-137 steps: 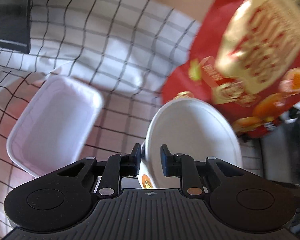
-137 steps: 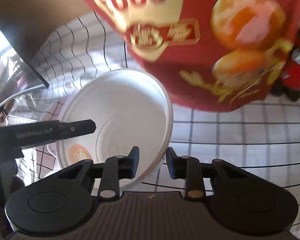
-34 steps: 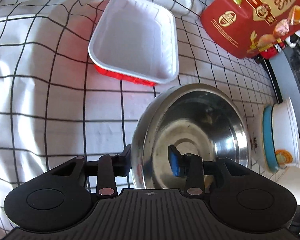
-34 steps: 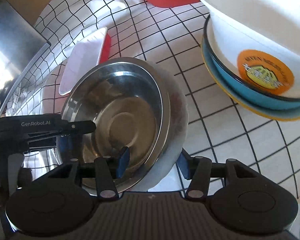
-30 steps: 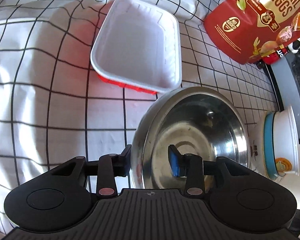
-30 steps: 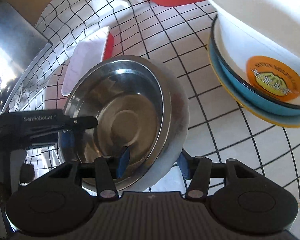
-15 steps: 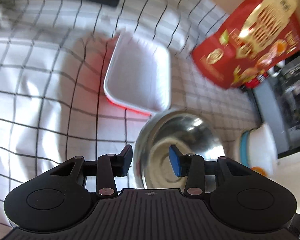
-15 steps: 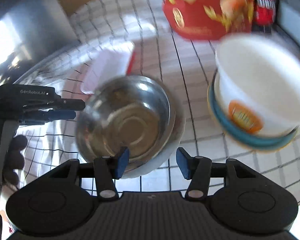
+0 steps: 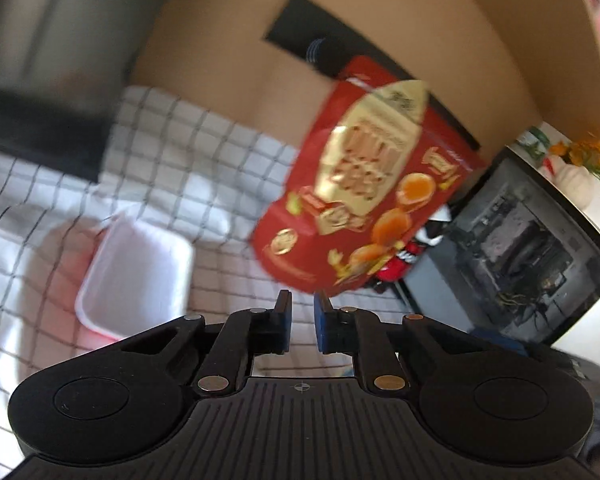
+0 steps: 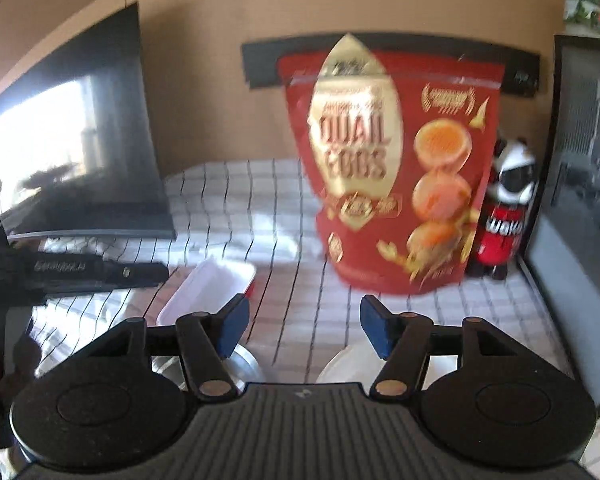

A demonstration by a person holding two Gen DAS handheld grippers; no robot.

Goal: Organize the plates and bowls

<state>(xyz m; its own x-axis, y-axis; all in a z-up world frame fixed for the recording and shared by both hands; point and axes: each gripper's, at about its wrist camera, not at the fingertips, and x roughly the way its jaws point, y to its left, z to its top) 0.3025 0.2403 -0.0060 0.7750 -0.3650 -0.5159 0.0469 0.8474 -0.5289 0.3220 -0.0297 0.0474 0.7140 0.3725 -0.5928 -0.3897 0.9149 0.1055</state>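
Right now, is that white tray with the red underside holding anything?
Empty, as far as the blur allows. The white tray sits open side up on the checked cloth, and its inside shows only plain white.

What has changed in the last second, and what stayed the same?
Both grippers let go of the steel bowl and lifted away. The left gripper is nearly closed and empty; the right gripper is open. The white tray and quail-egg bag stayed put.
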